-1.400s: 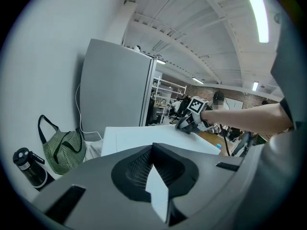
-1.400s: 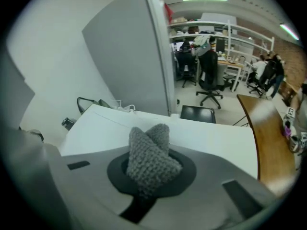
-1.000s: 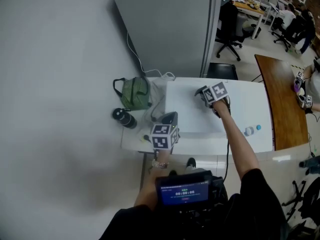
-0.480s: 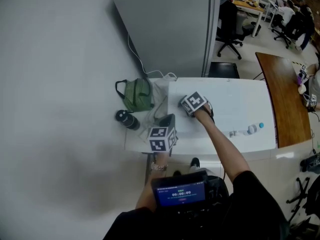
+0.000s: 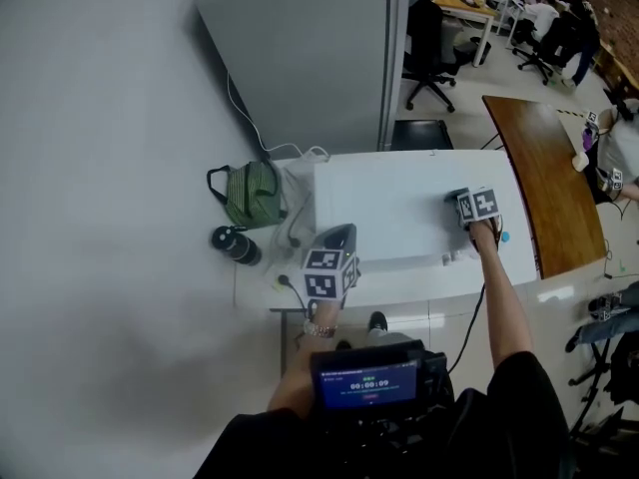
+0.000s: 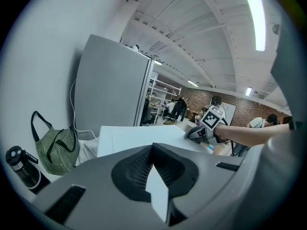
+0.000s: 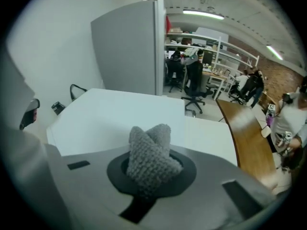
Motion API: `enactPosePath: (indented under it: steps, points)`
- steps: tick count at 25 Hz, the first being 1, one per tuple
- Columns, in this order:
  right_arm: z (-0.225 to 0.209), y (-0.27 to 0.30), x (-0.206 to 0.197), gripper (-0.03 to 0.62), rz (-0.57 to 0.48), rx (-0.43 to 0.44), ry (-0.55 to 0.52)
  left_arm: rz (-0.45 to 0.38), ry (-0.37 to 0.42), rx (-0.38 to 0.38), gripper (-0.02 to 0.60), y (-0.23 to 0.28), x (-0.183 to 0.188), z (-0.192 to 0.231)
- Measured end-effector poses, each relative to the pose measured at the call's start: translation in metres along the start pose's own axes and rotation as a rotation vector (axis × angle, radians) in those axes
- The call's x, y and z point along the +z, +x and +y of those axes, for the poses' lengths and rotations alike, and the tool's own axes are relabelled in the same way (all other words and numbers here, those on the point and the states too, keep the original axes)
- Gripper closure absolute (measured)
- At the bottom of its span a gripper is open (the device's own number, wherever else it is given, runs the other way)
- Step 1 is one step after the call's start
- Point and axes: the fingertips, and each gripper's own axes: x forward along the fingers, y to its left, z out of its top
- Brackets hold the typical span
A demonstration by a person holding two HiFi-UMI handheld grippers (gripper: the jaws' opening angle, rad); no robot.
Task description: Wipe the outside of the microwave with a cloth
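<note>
The white microwave stands on a white table, and I see its flat top from above. My right gripper sits at the right edge of that top, shut on a grey knitted cloth that bulges out between its jaws. The microwave top stretches ahead of the cloth. My left gripper hovers at the front left corner of the microwave, shut, with nothing in it. From the left gripper view, the right gripper rests on the microwave top.
A green striped bag and a black bottle stand left of the microwave, with cables beside them. A grey partition rises behind. A curved wooden table is at the right, office chairs and people farther back.
The right gripper with the cloth slid left across the microwave top, then swept right to its right edge. The left gripper has barely moved.
</note>
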Motion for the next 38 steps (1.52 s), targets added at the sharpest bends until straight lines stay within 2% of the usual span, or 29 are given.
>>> enactPosePath:
  steps: [4,6,8,11,13,16,18,21,24,29,34,36,38]
  points:
    - [-0.009,-0.004,-0.002,0.579,0.014,-0.088,-0.015,-0.005,0.004,0.012,0.581,-0.010,0.003,0.003]
    - [0.024,-0.007,0.006,0.579,0.019,-0.041,-0.036,-0.006,0.004,0.031,0.581,-0.019,0.001,0.008]
    - [0.093,-0.014,0.021,0.579,-0.024,0.088,-0.086,-0.009,0.005,0.054,0.581,-0.028,0.001,0.013]
    - [0.234,-0.033,0.052,0.579,-0.136,0.289,-0.254,-0.009,0.017,0.100,0.581,-0.041,0.001,0.026]
    - [0.316,-0.044,0.056,0.579,-0.171,0.400,-0.337,0.006,0.048,0.155,0.581,-0.050,0.001,0.036]
    - [0.394,-0.043,0.036,0.579,-0.126,0.498,-0.411,0.014,0.099,0.243,0.581,-0.066,0.005,0.055]
    - [0.418,-0.036,0.020,0.579,-0.075,0.511,-0.447,0.006,0.098,0.268,0.581,-0.074,0.007,0.064]
    - [0.403,-0.023,-0.002,0.579,-0.010,0.473,-0.434,-0.002,0.077,0.259,0.581,-0.080,0.007,0.063]
    - [0.356,-0.022,-0.010,0.579,-0.013,0.420,-0.365,-0.001,0.066,0.228,0.581,-0.077,0.002,0.054]
    - [0.225,-0.046,-0.012,0.579,-0.114,0.274,-0.199,0.011,0.049,0.155,0.581,-0.065,-0.010,0.034]
    - [0.069,-0.042,-0.067,0.579,-0.108,0.070,0.051,0.018,0.050,0.092,0.581,-0.059,-0.017,0.016]
    - [0.036,-0.049,-0.077,0.579,-0.128,0.017,0.123,0.018,0.054,0.074,0.581,-0.060,-0.020,0.010]
    - [0.025,-0.050,-0.077,0.579,-0.141,0.003,0.161,0.019,0.058,0.056,0.581,-0.063,-0.022,0.004]
